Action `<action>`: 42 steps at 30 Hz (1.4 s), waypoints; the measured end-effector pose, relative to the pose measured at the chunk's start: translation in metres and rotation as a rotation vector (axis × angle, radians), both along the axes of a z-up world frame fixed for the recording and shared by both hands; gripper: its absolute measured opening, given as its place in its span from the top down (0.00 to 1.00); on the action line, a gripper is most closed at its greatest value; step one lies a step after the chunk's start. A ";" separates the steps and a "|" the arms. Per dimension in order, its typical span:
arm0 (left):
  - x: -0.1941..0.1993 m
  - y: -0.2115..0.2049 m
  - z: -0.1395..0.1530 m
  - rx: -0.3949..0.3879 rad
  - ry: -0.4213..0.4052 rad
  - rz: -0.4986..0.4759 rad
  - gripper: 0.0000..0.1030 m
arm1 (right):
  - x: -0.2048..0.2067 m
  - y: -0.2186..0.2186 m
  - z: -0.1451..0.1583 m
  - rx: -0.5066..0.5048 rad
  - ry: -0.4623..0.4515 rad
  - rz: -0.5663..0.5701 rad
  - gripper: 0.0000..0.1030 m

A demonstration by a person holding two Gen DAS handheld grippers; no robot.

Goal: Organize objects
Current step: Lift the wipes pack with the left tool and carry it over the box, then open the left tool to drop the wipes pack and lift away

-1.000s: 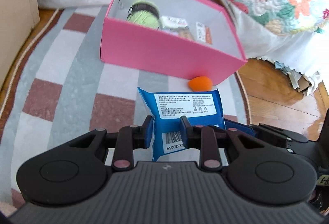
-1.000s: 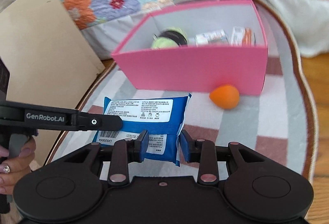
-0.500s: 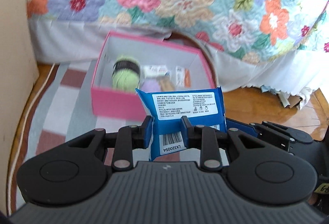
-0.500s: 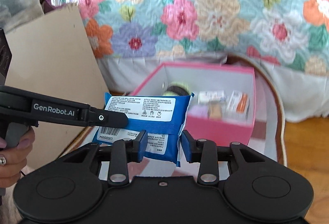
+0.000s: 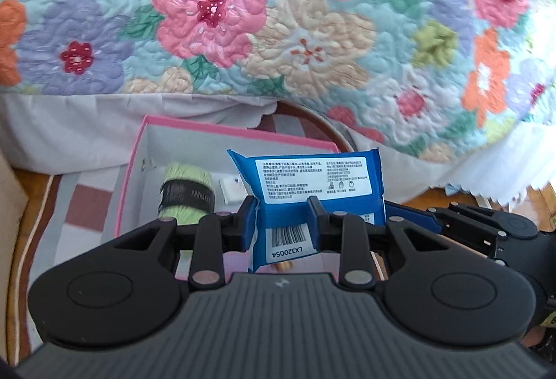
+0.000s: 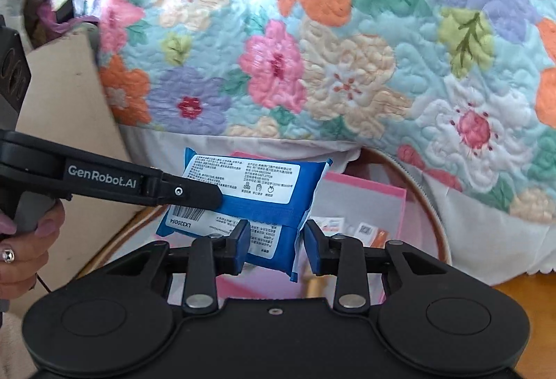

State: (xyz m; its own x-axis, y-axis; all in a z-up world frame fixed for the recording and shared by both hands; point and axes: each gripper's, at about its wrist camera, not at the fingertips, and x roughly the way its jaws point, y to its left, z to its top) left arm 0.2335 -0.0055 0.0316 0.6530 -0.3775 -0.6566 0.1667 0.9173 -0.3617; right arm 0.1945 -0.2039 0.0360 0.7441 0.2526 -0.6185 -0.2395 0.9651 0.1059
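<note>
Blue plastic wipes pack (image 5: 314,191) has risen off the rug and now hangs over the pink cardboard box (image 5: 139,149), which sits just below both grippers; left gripper (image 5: 282,218) and right gripper (image 6: 272,236) each pinch it nearly closed; I'd lower it level and release together.

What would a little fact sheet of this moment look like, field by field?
Held item: blue packet, white printed label facing the cameras
Left gripper: jaws shut on the packet
Right gripper: jaws shut on the same packet
Below the packet: pink box, open top
In the box: green roll with black band, small sachets
Under the box: striped rug
Backdrop: floral quilt
</note>
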 end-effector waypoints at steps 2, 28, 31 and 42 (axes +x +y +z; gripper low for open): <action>0.022 -0.001 -0.011 -0.016 0.019 0.019 0.73 | 0.021 -0.004 -0.008 -0.009 0.018 -0.009 0.65; 0.143 -0.026 -0.141 -0.011 0.249 0.110 0.71 | 0.137 -0.009 -0.119 -0.165 0.243 -0.070 0.67; 0.135 -0.028 -0.130 0.034 0.245 0.107 0.66 | 0.126 -0.007 -0.109 -0.186 0.199 -0.076 0.63; 0.071 -0.022 -0.045 0.115 0.183 0.013 0.65 | 0.049 -0.018 -0.031 -0.071 0.102 0.016 0.61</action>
